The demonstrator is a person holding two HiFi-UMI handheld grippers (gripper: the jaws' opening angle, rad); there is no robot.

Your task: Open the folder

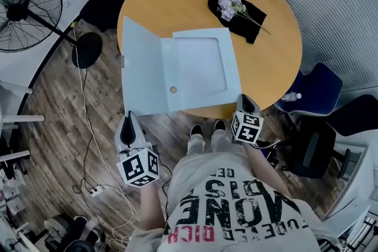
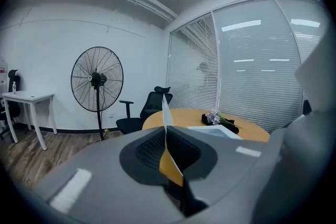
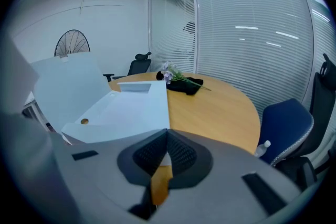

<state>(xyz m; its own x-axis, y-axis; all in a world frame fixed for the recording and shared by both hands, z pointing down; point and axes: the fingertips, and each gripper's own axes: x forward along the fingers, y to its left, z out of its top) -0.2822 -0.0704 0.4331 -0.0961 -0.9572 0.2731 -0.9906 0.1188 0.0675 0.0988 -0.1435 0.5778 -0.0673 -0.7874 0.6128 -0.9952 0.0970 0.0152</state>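
Note:
The pale blue folder [image 1: 201,65] lies open on the round wooden table [image 1: 269,68]. Its lid [image 1: 142,68] is flipped to the left and stands tilted past the table's edge. In the right gripper view the folder's tray [image 3: 123,105] is just ahead and the lid [image 3: 68,84] rises at the left. My left gripper [image 1: 128,122] is off the table, just below the lid's near corner, jaws shut with nothing in them. In the left gripper view the gripper [image 2: 167,139] faces the lid [image 2: 165,110] edge-on. My right gripper [image 1: 247,102] is at the table's near edge, shut and empty [image 3: 167,139].
Purple flowers [image 1: 230,4] lie on a black cloth [image 1: 247,23] at the table's far side. A standing fan [image 1: 29,9] is at the left and a black chair [image 1: 106,0] is behind the table. A blue chair [image 1: 319,88] and a bottle [image 1: 292,96] are at the right. Cables [image 1: 88,144] trail on the floor.

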